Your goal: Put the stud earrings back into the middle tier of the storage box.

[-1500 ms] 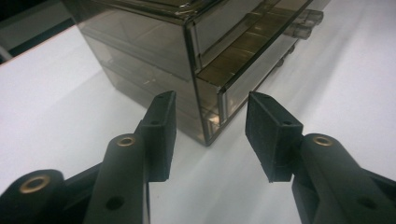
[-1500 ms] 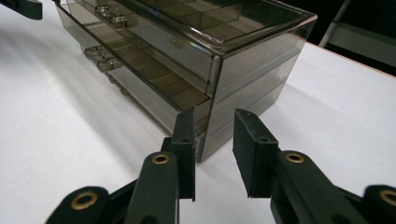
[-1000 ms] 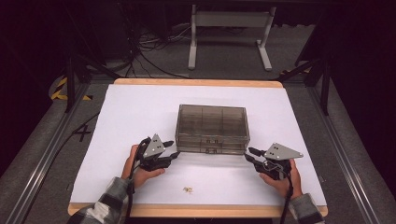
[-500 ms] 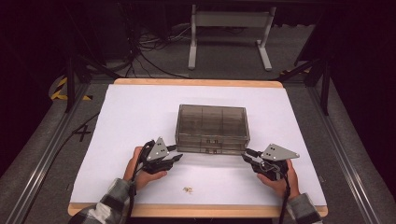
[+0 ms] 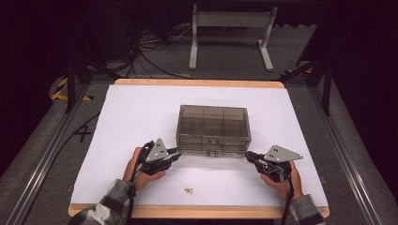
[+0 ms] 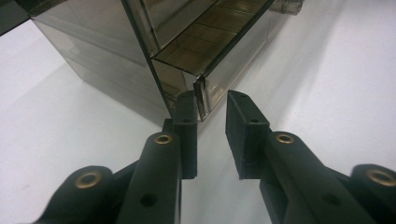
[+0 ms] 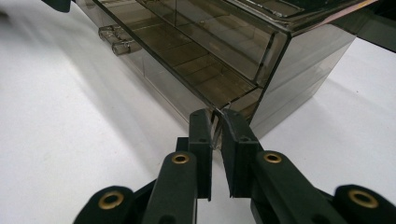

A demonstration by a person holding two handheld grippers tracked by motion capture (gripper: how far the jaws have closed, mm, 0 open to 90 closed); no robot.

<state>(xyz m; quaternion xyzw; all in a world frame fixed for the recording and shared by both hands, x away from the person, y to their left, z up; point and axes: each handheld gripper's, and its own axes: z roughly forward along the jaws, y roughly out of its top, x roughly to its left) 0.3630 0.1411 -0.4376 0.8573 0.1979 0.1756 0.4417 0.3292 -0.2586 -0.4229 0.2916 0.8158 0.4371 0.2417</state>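
Observation:
A smoky see-through drawer box (image 5: 213, 124) stands mid-table on the white sheet (image 5: 141, 112). My left gripper (image 5: 178, 156) sits at the left end of its bottom drawer front. In the left gripper view the left gripper (image 6: 212, 100) has just been closing around the drawer front's edge (image 6: 201, 93). One pad touches the edge and a gap still shows at the other. My right gripper (image 5: 248, 155) is at the right end. In the right gripper view the right gripper (image 7: 216, 114) has just been closing too, and its pads pinch the drawer front's edge (image 7: 215, 128).
A few small pale bits (image 5: 189, 190) lie on the sheet near the front edge, between the person's hands. A metal stand (image 5: 230, 28) and cables (image 5: 141, 51) lie on the floor beyond the table. Black rails (image 5: 47, 154) run along both sides.
Both pairs of jaws have narrowed at the bottom drawer's front corners. The hands and the box have kept their places.

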